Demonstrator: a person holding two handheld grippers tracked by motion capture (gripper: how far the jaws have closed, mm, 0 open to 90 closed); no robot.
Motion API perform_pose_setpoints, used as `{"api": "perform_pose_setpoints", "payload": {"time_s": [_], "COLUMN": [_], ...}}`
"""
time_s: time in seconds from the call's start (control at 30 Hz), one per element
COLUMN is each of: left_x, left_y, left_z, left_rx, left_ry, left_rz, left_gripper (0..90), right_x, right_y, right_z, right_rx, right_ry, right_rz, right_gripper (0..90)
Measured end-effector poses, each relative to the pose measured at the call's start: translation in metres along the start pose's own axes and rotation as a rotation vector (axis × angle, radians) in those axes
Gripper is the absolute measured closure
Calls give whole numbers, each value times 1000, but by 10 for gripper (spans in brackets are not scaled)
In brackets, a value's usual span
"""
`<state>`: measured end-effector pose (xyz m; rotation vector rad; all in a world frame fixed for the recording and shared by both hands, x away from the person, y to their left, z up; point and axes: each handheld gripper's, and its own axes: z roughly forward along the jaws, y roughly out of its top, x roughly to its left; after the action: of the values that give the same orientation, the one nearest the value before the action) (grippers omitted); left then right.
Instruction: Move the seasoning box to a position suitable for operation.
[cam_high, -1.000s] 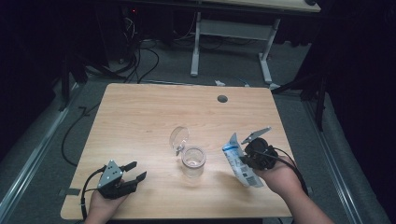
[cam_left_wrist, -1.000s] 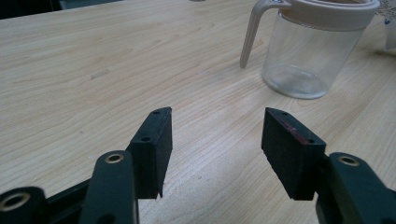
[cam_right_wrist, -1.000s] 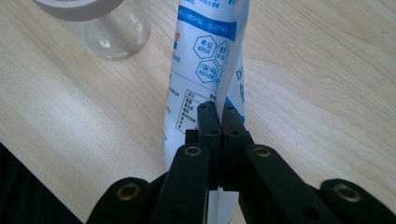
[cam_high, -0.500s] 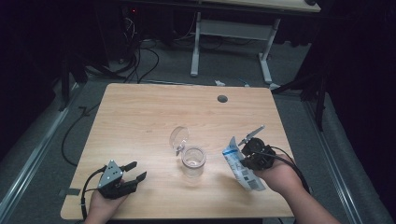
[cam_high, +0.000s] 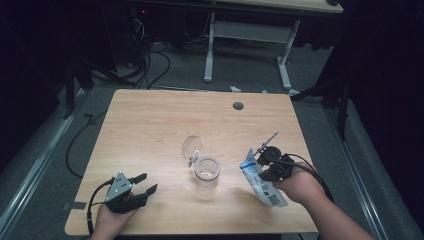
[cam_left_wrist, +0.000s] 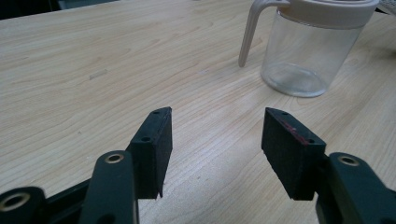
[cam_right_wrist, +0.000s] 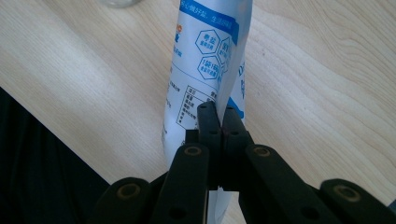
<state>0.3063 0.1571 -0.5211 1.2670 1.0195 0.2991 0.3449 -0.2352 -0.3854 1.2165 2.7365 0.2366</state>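
Note:
A clear glass jar (cam_high: 207, 172) stands at the table's middle, its round hinged lid (cam_high: 192, 147) tipped open behind it. My right gripper (cam_high: 260, 172) is shut on a white and blue printed pouch (cam_high: 263, 188), held just right of the jar above the table. In the right gripper view the jaws (cam_right_wrist: 218, 116) pinch the pouch (cam_right_wrist: 205, 56) flat along its edge. My left gripper (cam_high: 142, 184) rests near the front left corner, open with nothing in it. Its jaws (cam_left_wrist: 215, 154) point toward the jar (cam_left_wrist: 308, 51), which stands well ahead.
The wooden table (cam_high: 150, 130) has a round cable hole (cam_high: 238, 106) near its far edge. Behind it stands another desk on white legs (cam_high: 210, 50), with cables (cam_high: 150, 60) on the dark floor. A person's hands hold both grippers at the front edge.

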Motion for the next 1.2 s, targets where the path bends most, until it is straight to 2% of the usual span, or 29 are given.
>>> {"api": "perform_pose_setpoints", "payload": {"time_s": [0.2, 0.33, 0.47, 0.6, 0.9, 0.97, 1.13, 1.2], "left_x": [-2, -9, -26, -46, -83, -90, -112, -120], "left_y": [1, -1, -6, -11, -24, -25, -32, -34], "left_z": [-1, 1, 3, 10, 31, 37, 53, 59], "left_rx": [-2, 5, 20, 32, 76, 70, 85, 94], "left_ry": [-8, -29, -77, -133, -215, -233, -283, -298], "left_rz": [-10, -23, -27, -62, -44, -57, -58, -51], "left_gripper": [436, 436, 431, 429, 430, 432, 434, 433], "right_x": [0, 1, 3, 6, 15, 17, 19, 19], "right_y": [0, 0, 0, 2, 10, 11, 16, 17], "right_z": [1, -1, -3, -4, -11, -12, -14, -16], "right_rx": [10, -4, -18, -15, -38, -38, -32, -30], "right_ry": [2, 9, 18, 15, 24, 32, 27, 24], "right_rz": [5, 6, 3, -4, -15, -8, -26, -18], "right_gripper": [900, 900, 900, 900, 900, 900, 900, 900]}}
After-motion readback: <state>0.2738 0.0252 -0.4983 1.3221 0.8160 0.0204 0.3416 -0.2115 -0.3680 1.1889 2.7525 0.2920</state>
